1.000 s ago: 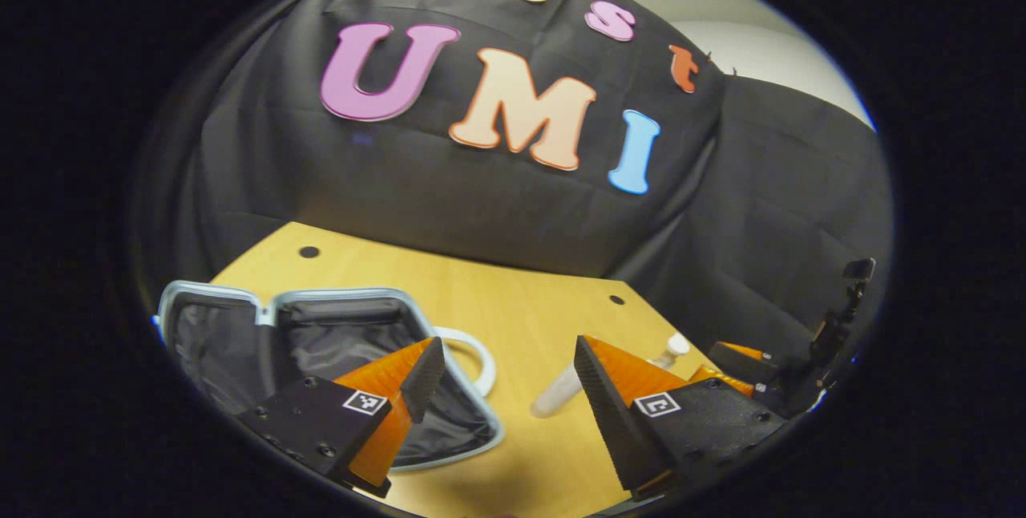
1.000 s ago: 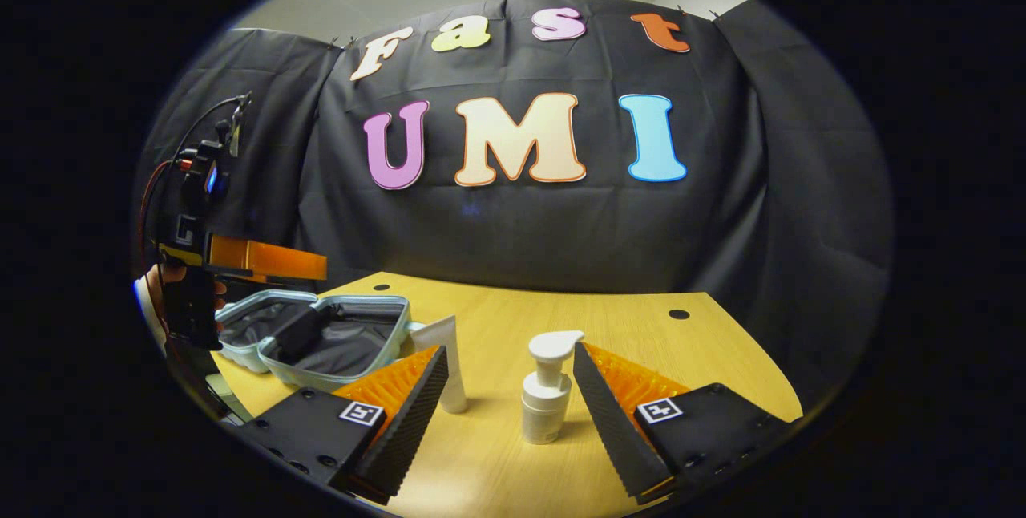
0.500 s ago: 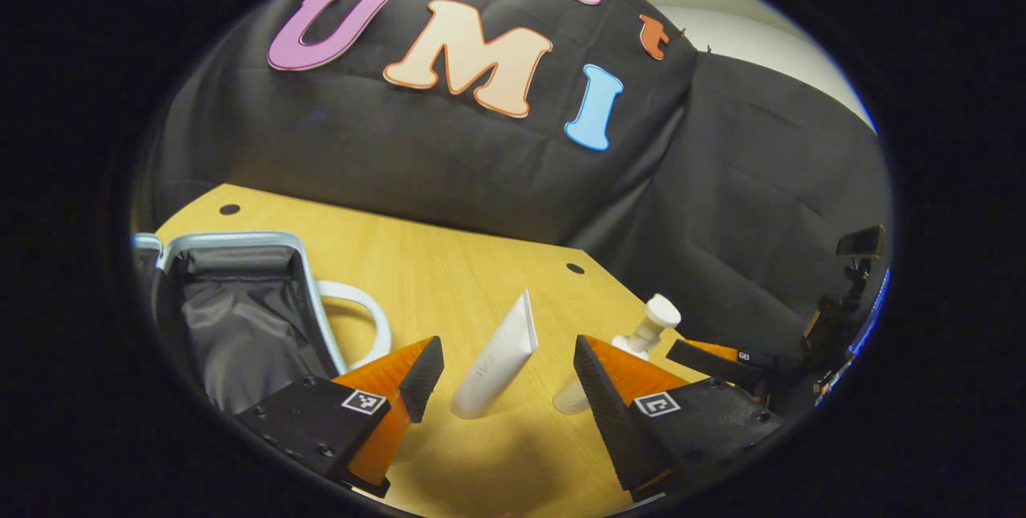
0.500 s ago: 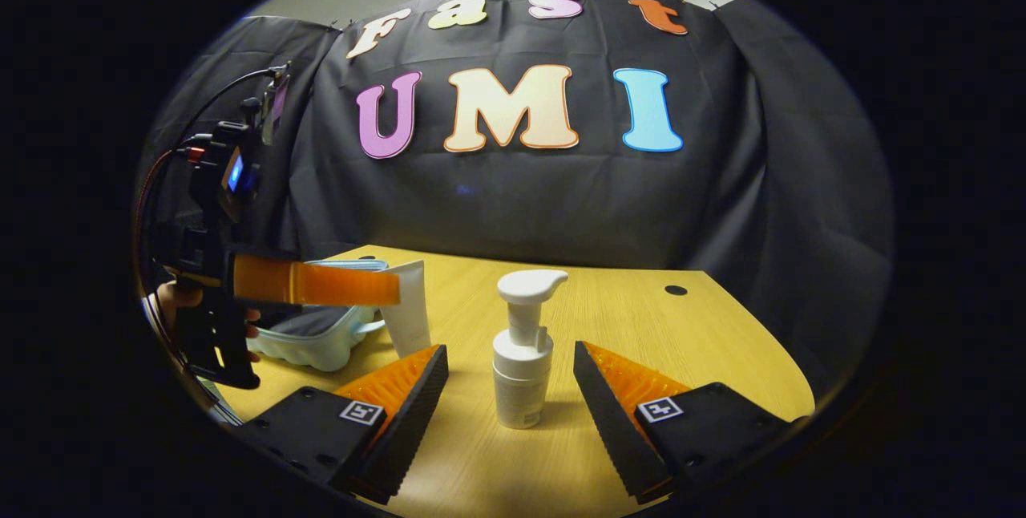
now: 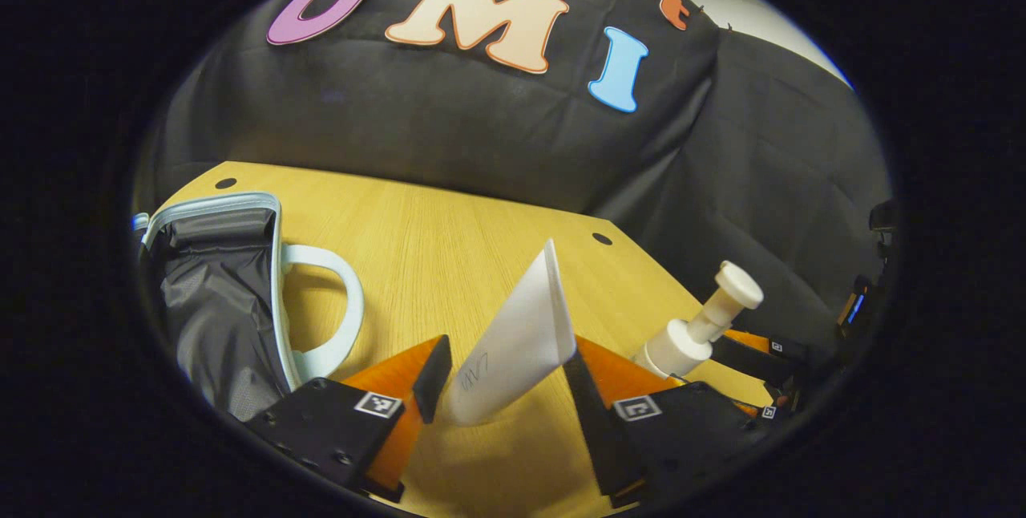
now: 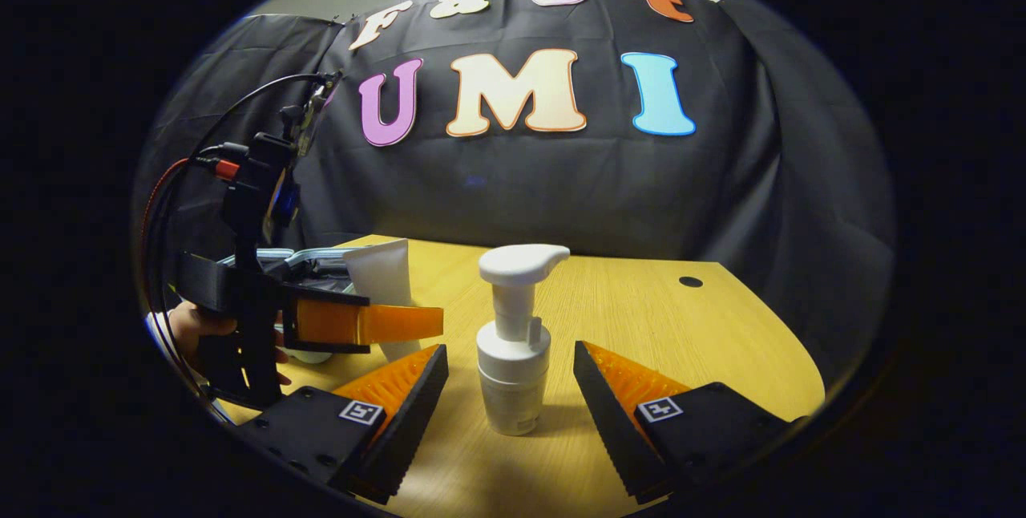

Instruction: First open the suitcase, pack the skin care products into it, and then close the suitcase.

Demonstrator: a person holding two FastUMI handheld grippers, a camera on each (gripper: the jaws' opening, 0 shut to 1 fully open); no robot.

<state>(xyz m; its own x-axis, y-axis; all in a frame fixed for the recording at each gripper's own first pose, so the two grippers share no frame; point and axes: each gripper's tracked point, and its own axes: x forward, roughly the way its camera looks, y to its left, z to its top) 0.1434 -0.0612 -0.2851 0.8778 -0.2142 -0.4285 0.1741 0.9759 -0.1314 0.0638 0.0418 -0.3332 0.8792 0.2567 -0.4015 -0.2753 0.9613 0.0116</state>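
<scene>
two grippers work beside the open suitcase (image 5: 216,293): left gripper (image 5: 501,382) spread around the tube (image 5: 513,341), right gripper (image 6: 509,398) spread around the pump bottle (image 6: 513,358).

My left gripper (image 5: 501,378) sits low, its fingers spread with a gap on either side; a hand (image 6: 188,329) grips its handle. My right gripper (image 6: 510,390) hangs level, fingers wide apart.

Tube (image 5: 513,346) between left tool (image 5: 497,390) fingers; pump bottle (image 6: 513,346) between right tool (image 6: 510,410) fingers, suitcase (image 5: 216,293) far left
</scene>
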